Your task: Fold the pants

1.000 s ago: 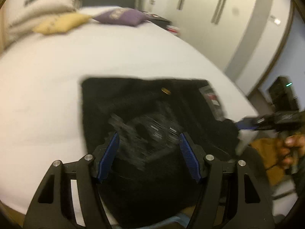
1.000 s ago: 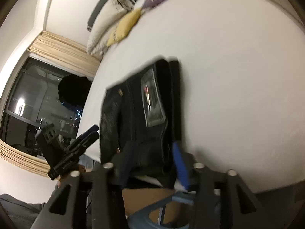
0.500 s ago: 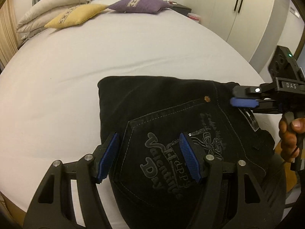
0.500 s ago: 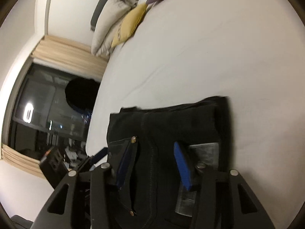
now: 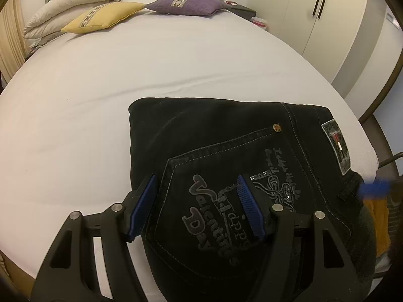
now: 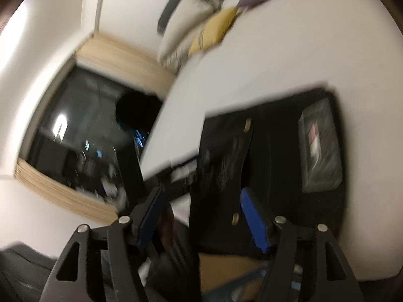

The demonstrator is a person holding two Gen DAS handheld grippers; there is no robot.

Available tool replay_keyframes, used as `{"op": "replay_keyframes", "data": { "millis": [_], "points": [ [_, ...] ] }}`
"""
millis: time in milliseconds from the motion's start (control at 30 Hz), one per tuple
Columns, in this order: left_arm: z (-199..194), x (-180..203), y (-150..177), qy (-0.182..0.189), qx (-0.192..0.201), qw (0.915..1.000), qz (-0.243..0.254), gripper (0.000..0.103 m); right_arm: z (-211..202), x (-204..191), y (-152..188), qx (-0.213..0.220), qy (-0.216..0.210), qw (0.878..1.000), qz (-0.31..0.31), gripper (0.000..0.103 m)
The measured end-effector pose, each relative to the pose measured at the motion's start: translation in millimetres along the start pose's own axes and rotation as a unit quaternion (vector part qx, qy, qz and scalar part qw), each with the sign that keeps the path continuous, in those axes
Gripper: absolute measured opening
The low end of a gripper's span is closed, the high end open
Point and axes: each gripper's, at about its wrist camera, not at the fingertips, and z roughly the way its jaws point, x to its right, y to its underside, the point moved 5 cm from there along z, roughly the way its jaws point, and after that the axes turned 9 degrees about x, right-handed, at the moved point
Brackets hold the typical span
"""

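Black jeans (image 5: pixel 226 156) lie folded into a rectangle at the near edge of the white bed (image 5: pixel 151 63), back pocket with grey lettering facing up. My left gripper (image 5: pixel 195 209) is open and empty, hovering just above the pocket. My right gripper (image 6: pixel 201 221) is open and empty above the near edge of the jeans (image 6: pixel 272 156), which look blurred in the right wrist view. Its blue tip (image 5: pixel 375 188) shows blurred at the right edge of the left wrist view.
Yellow (image 5: pixel 105 16), purple (image 5: pixel 189 3) and white (image 5: pixel 75 0) pillows lie at the head of the bed. Wardrobe doors (image 5: pixel 314 12) stand at the right. A dark window (image 6: pixel 88 138) with beige curtains is on the left of the right wrist view.
The jeans were dropped flat on the bed. My left gripper drew back slightly over the pocket. My right gripper let go, swung away and dropped toward the bed's near edge.
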Motion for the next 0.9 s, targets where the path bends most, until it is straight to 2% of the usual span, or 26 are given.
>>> {"op": "replay_keyframes", "data": {
  "millis": [100, 133, 167, 200, 267, 333, 367, 400, 433, 467, 567, 667, 800, 900],
  "points": [
    [-2.8, 2.8, 3.7, -0.002, 0.001, 1.0, 0.001, 0.064, 16.3, 9.6, 19.4, -0.025, 0.007, 0.999, 0.02, 0.067],
    [-3.0, 2.7, 4.0, -0.001, 0.002, 1.0, 0.0, 0.064, 17.2, 19.6, 25.6, -0.033, 0.023, 0.999, 0.024, 0.067],
    [-3.2, 2.6, 4.8, 0.001, 0.002, 1.0, 0.0, 0.064, 19.3, 33.9, 30.2, -0.037, 0.044, 0.998, 0.023, 0.063],
    [-5.0, 2.9, 6.6, 0.002, 0.002, 1.0, -0.001, 0.064, 16.1, 43.0, 32.0, -0.034, 0.044, 0.998, 0.035, 0.053],
    [-11.0, 0.5, 8.7, 0.002, 0.005, 1.0, -0.005, 0.064, 2.6, 55.5, 32.6, -0.022, 0.038, 0.997, 0.061, 0.049],
    [-18.2, -6.2, 12.1, 0.006, 0.006, 0.9998, -0.019, 0.064, -23.0, 60.1, 28.5, -0.004, 0.065, 0.997, 0.042, 0.051],
    [-22.5, -10.3, 13.6, 0.007, 0.007, 0.9996, -0.026, 0.064, -31.9, 60.6, 27.9, 0.0, 0.062, 0.997, 0.042, 0.054],
    [-28.2, -15.6, 15.2, 0.007, 0.011, 0.9994, -0.033, 0.064, -47.4, 62.8, 24.5, 0.013, 0.08, 0.996, 0.036, 0.065],
    [-34.2, -23.0, 16.7, 0.005, 0.014, 0.999, -0.041, 0.064, -57.1, 65.5, 19.2, 0.024, 0.102, 0.994, 0.031, 0.07],
    [-38.8, -29.5, 17.9, 0.005, 0.016, 0.9986, -0.05, 0.064, -73.3, 69.4, 12.5, 0.042, 0.121, 0.991, 0.032, 0.072],
    [-52.9, -54.3, 22.6, 0.003, 0.021, 0.9965, -0.08, 0.064, -95.1, 74.7, -5.0, 0.073, 0.119, 0.989, 0.042, 0.072],
    [-58.2, -78.2, 26.2, 0.016, 0.019, 0.9924, -0.121, 0.067, -86.2, 73.9, -21.5, 0.076, 0.099, 0.991, 0.051, 0.078],
    [-43.8, -88.1, 33.5, 0.076, -0.009, 0.9828, -0.168, 0.068, -57.2, 81.0, -32.0, 0.052, 0.092, 0.993, 0.053, 0.079],
    [-27.9, -83.1, 38.8, 0.1, -0.033, 0.9798, -0.17, 0.068, -32.3, 94.9, -31.9, 0.024, 0.089, 0.993, 0.073, 0.079]
  ]
}}
